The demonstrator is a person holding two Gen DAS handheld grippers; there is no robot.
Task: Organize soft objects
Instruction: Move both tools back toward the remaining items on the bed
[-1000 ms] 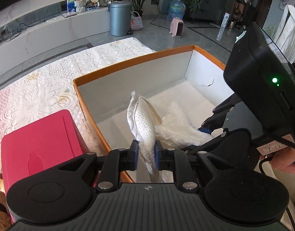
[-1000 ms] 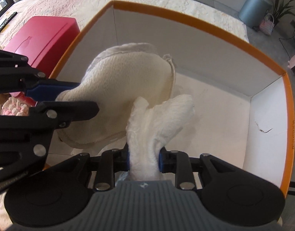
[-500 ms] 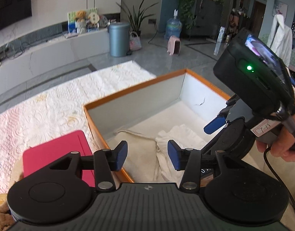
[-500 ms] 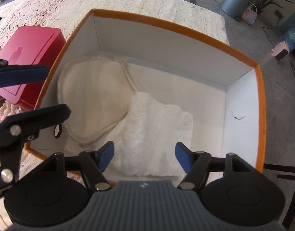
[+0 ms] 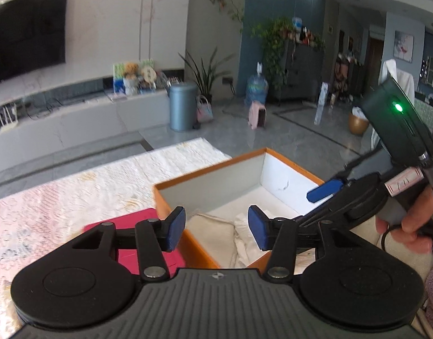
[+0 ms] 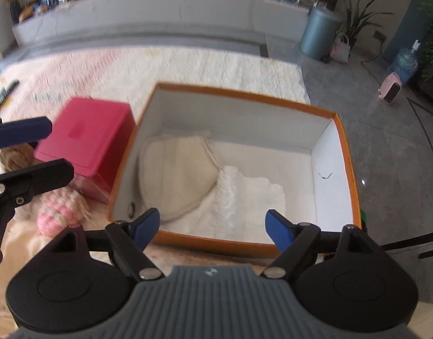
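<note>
So both grippers had just been opening and held nothing: the right gripper (image 6: 213,227) gaped wide at the bottom of its frame, the left gripper (image 5: 216,228) a bit narrower. The cream cloth (image 6: 177,175) and white knit cloth (image 6: 244,200) lay touching inside the orange box (image 6: 244,96), mid-frame, with a red box (image 6: 86,138) just left of it.

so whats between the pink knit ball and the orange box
Only bare table surface separates the pink knit ball from the orange box, shown in the right wrist view.
</note>
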